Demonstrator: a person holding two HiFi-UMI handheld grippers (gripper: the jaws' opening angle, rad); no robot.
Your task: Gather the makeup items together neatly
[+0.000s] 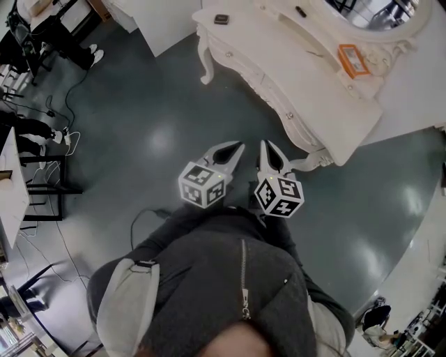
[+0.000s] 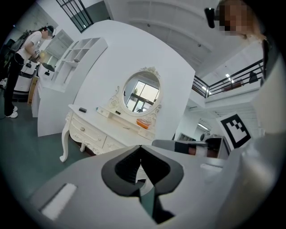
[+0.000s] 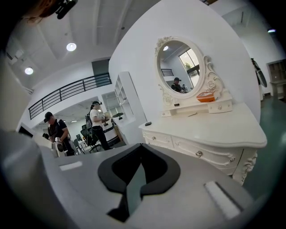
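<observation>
A white dressing table (image 1: 306, 84) with an oval mirror (image 2: 140, 91) stands ahead of me, at the upper right of the head view. On it lie an orange makeup item (image 1: 352, 59) near the mirror's base, a small dark one (image 1: 221, 19) at the table's left end, and another dark piece (image 1: 300, 11). The orange item (image 3: 205, 96) and the dark one (image 3: 148, 123) also show in the right gripper view. My left gripper (image 1: 237, 146) and right gripper (image 1: 267, 145) are held side by side over the floor, short of the table. Both are shut with nothing in them.
The floor (image 1: 153, 118) is dark grey and glossy. Cables (image 1: 49, 125) and black stands lie at the far left. A white shelf unit (image 2: 71, 58) stands left of the table, with a person (image 2: 22, 58) beside it. Two people (image 3: 96, 120) stand far back.
</observation>
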